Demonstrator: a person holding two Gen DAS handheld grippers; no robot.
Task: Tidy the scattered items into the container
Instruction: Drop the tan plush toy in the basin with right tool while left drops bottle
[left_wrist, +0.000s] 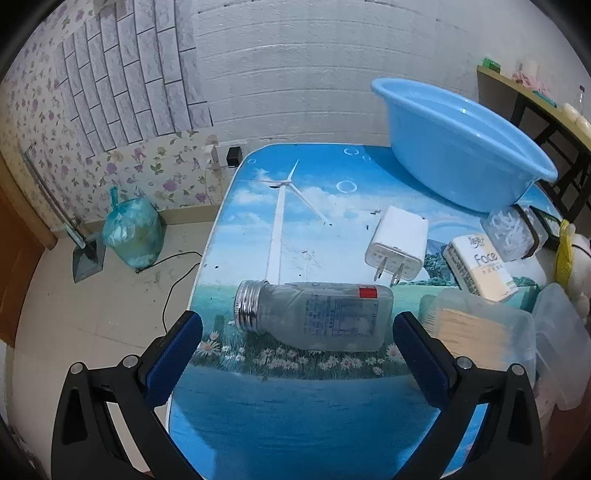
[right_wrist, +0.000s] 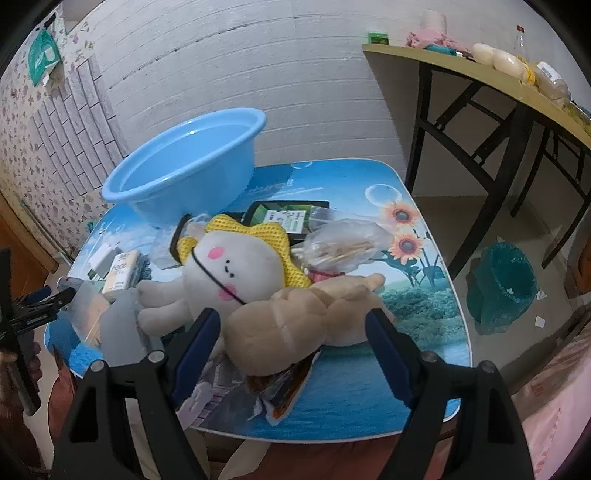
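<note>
A light blue basin (left_wrist: 461, 147) (right_wrist: 184, 166) stands at the back of the low picture-topped table (left_wrist: 295, 413). A clear bottle (left_wrist: 321, 317) with a metal cap lies on its side just ahead of my left gripper (left_wrist: 297, 321), whose jaws stand wide open on either side of it without touching. A white charger plug (left_wrist: 397, 243) and a tissue pack (left_wrist: 480, 266) lie beyond. My right gripper (right_wrist: 291, 315) is open, its blue pads flanking a beige plush toy (right_wrist: 295, 332). A white plush with a yellow hood (right_wrist: 229, 269) lies behind it.
A clear lidded box (left_wrist: 480, 332), a bag of wooden sticks (right_wrist: 343, 247), a black tray pack (right_wrist: 288, 218) and a snack packet (right_wrist: 284, 391) crowd the table. Green rubbish bags (left_wrist: 133, 236) (right_wrist: 498, 288) sit on the floor. A black-legged side table (right_wrist: 498, 122) stands right.
</note>
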